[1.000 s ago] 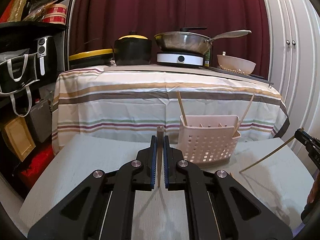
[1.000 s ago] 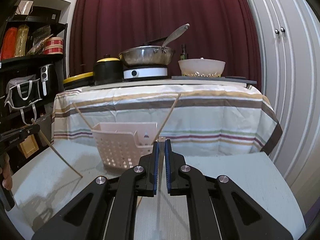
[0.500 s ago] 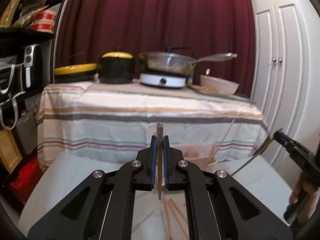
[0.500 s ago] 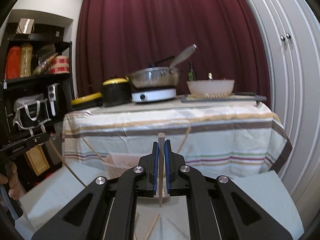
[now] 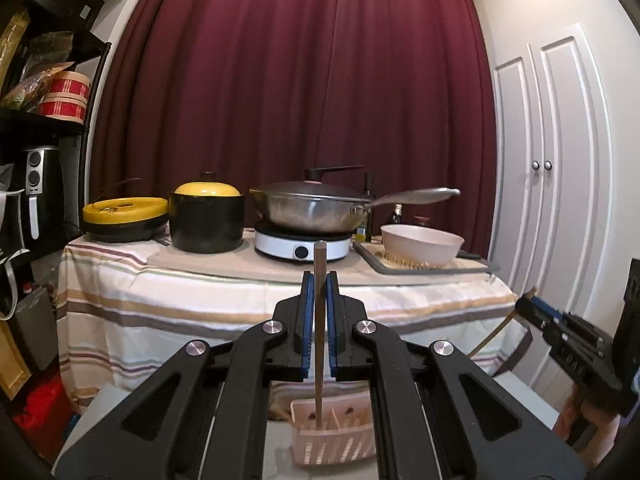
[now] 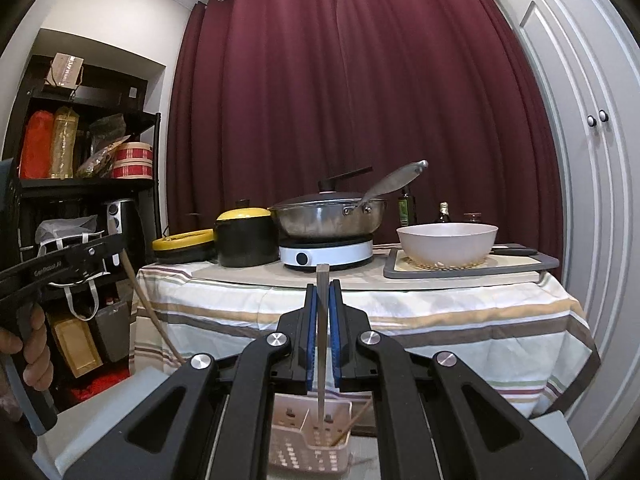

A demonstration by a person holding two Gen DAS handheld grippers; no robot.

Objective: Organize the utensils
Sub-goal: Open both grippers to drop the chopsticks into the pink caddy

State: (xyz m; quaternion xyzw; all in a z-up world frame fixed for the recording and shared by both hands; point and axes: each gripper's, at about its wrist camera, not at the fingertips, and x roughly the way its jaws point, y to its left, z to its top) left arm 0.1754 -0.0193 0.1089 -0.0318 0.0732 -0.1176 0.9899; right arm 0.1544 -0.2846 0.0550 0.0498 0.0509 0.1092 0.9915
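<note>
The left hand-held black gripper with blue pads (image 5: 319,320) is clamping a slim wooden chopstick (image 5: 319,332) between its closed fingers, holding it upright. The stick's lower end is reaching down into a pale pink perforated plastic utensil basket (image 5: 334,438), which is sitting on the grey worktop (image 5: 86,432) directly below the gripper; whether the tip is touching the basket floor cannot be told. Inside the basket, thin dividers are splitting it into compartments, and the stick is sitting in the left one.

The right hand-held black gripper with blue pads (image 6: 323,332) is likewise closed on a second slim chopstick (image 6: 322,344), held upright, its lower end dipping into the same basket (image 6: 308,446). A thin wooden chopstick (image 6: 354,424) is leaning at a slant in the basket's right part.

In the right wrist view, the left gripper is appearing at the left edge with its stick angling downward; in the left wrist view, the right gripper is showing at the right edge.

Behind the worktop, a table covered with a striped cloth (image 5: 168,312) is carrying a black pot with a yellow lid (image 5: 207,216), a steel lidded wok (image 5: 312,210) on a white round cooker (image 5: 302,246), and a white bowl (image 5: 422,243) on a grey tray near the table's right edge.
</note>
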